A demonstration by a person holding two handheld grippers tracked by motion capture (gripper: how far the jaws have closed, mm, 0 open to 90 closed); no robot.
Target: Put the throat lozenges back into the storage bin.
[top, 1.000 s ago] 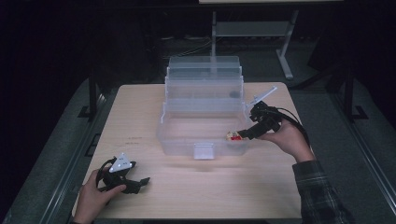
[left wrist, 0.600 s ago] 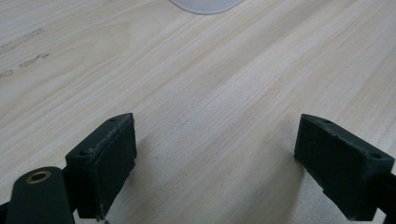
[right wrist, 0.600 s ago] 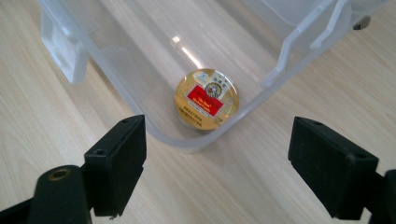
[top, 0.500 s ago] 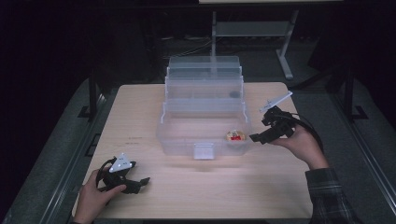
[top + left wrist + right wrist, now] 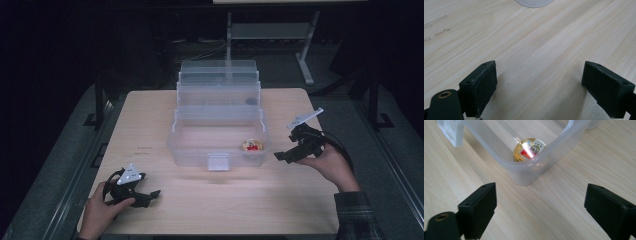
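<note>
Both my grippers have jaws spread wide, gripping nothing. Left gripper [image 5: 150, 195] low on the wooden table [image 5: 150, 125], well apart from the clear tiered box [image 5: 218, 150]. Right gripper [image 5: 281, 156] just beside the box's right corner; round gold-red item [image 5: 529, 149] lies inside that corner.

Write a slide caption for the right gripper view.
Open hand-held gripper over the wooden table, facing a clear plastic bin with a small round gold item in its corner.

Right gripper [image 5: 540, 212] jaws spread wide above a wooden table [image 5: 564, 202], facing a clear plastic box [image 5: 529, 167] holding a gold round item [image 5: 529, 152].
</note>
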